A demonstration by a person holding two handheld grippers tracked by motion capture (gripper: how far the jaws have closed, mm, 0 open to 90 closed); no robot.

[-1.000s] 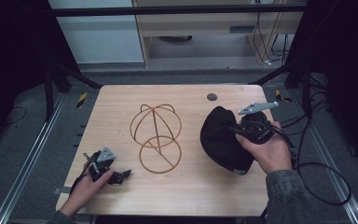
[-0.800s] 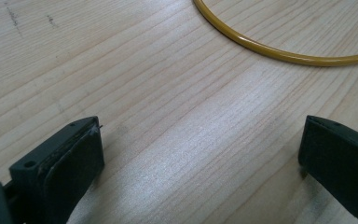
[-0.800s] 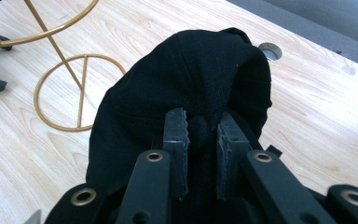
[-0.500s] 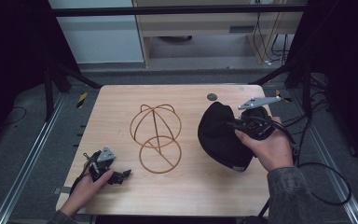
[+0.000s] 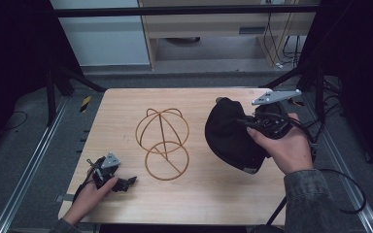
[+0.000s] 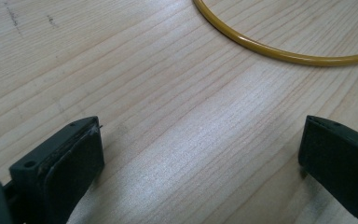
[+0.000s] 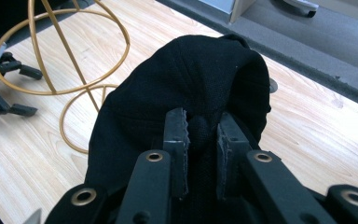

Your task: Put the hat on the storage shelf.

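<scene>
We hold a black cap (image 5: 230, 136) in the right gripper (image 5: 252, 124), whose jaws are clamped on a fold of its cloth; in the right gripper view the two toothed pads (image 7: 176, 140) pinch a bunched ridge of the fabric between them. The cap hangs over the right part of the wooden table (image 5: 126, 121), its long axis running from the far edge toward our near side, with the crown rising at the far end and the lower rim with a small pale patch nearest us; whether its bottom touches the wood we cannot tell. Compared with a second ago, our right hand (image 5: 284, 148) and the cap have come up a little and the cap's far end stands higher over the tabletop, covering the small dark disc that lay just beyond it. The left gripper (image 5: 128, 182) lies where it was near the front left corner, our left hand (image 5: 90, 194) on it, jaws spread wide apart with only bare wood between them in the left gripper view. Just left of the cap stands a yellow wire hat stand (image 5: 162, 143), a domed cage over a ring base, apart from the cap; part of that ring (image 6: 279, 51) shows ahead of the left jaws. A cable (image 5: 340, 194) loops off the table's right side.
</scene>
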